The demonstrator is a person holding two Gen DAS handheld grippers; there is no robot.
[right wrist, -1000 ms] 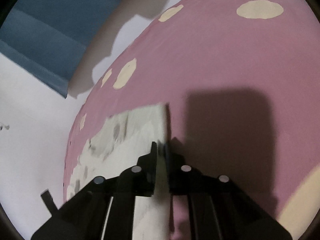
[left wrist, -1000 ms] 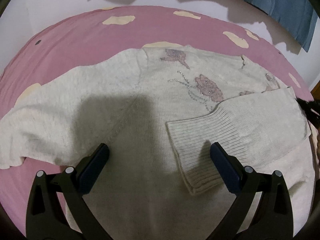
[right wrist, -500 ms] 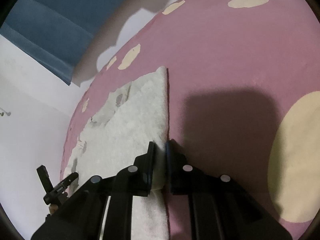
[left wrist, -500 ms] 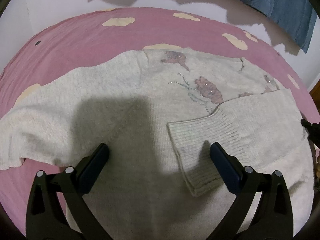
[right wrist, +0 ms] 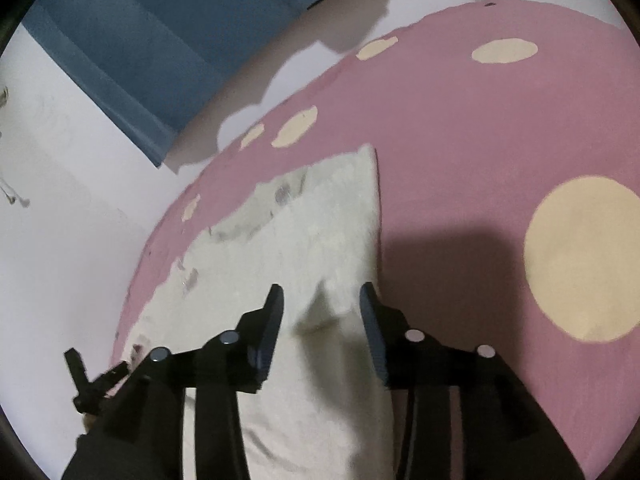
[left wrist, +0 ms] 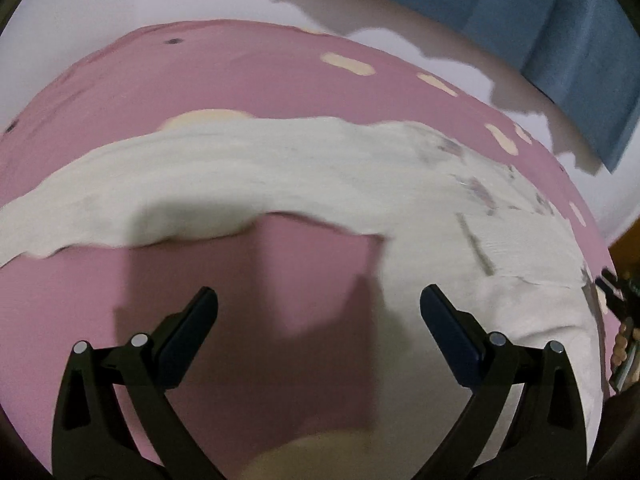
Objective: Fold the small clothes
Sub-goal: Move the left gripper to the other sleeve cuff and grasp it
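A cream knit sweater (left wrist: pixel 280 168) with pink sequin motifs lies on a pink sheet (left wrist: pixel 240 68) with cream spots. In the left wrist view its one sleeve stretches out to the left, and the other sleeve is folded over the body at right. My left gripper (left wrist: pixel 318 316) is open and empty, over bare sheet just below the outstretched sleeve. In the right wrist view the sweater (right wrist: pixel 312 232) lies under my right gripper (right wrist: pixel 320 312), which is open with its fingers either side of the folded edge. The right gripper also shows at the left wrist view's right edge (left wrist: pixel 612 292).
A blue curtain (left wrist: pixel 560 32) hangs on the white wall behind the bed. The sheet's large cream spot (right wrist: pixel 584 260) lies right of the right gripper. The left gripper shows in the right wrist view at lower left (right wrist: pixel 88 376).
My right gripper has opened and let go of the sweater's edge. My left gripper has swung left, off the sweater's body to over bare sheet below the sleeve.
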